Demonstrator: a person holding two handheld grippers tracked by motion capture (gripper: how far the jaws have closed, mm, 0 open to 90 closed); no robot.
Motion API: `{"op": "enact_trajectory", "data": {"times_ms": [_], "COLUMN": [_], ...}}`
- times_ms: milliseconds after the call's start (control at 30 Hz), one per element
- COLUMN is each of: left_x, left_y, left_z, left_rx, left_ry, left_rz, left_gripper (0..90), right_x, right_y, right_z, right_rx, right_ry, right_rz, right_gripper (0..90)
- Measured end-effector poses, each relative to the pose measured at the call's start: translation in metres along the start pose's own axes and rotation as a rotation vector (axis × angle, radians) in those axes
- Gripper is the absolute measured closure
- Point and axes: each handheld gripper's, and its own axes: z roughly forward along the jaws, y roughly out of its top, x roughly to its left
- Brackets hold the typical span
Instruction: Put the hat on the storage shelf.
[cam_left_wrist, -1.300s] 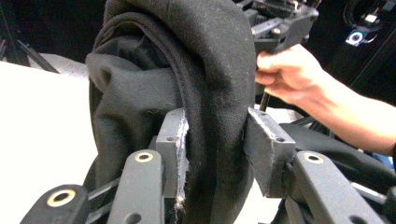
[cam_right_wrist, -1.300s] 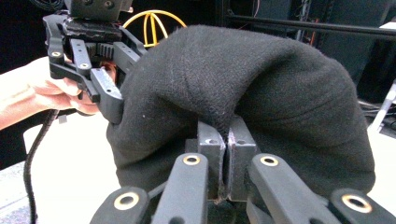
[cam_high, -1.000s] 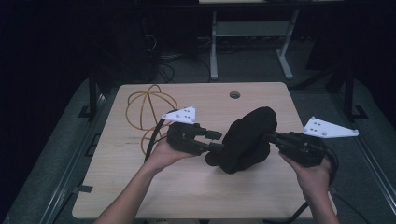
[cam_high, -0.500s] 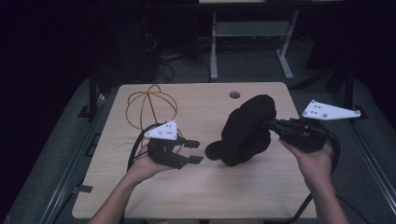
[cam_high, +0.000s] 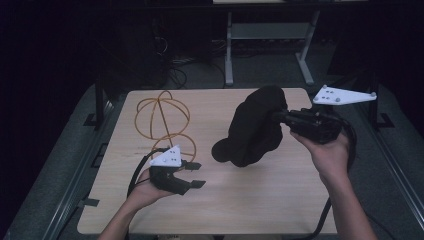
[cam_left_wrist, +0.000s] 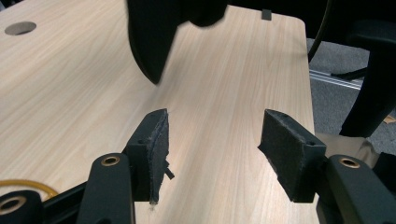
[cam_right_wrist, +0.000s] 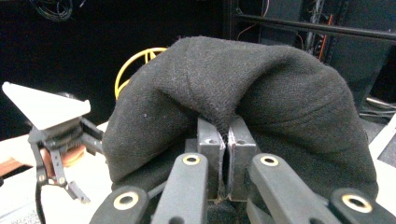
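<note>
- Black cloth (cam_high: 255, 127) hangs pinched in my right hand-held gripper (cam_high: 285, 116), above the counter (cam_high: 250, 200).
- My left hand-held gripper (cam_high: 196, 175) is spread wide, grasping nothing.

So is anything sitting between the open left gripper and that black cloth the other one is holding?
Nothing visible: only bare table lies between the left gripper and the black cloth.

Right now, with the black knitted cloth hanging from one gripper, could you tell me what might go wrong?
1. The right gripper pinches just a small fold of the black knitted cloth; the hanging bulk might slip free.
2. The open left gripper sits close to the yellow wire-hoop sphere and could knock it.
</note>
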Motion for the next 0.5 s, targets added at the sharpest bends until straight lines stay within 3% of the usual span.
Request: {"op": "enact_trajectory", "data": {"times_ms": [233,500], "left_x": [-0.006,-0.006], "left_y": [-0.018,-0.027], "left_z": [0.007,0.011], "left_rx": [0.004,0.026], "left_ry": [0.021,0.031], "left_rz": [0.007,0.018], "left_gripper": [39.9,37.1], "right_x": [0.005,0.01], "right_y": [0.021,0.043], "right_z": [0.011,0.026], "right_rx": [-0.005,-0.008], "right_ry": [0.016,0.037], "right_rz": [-0.022,-0.043], "right_gripper": [87.5,87.5]}}
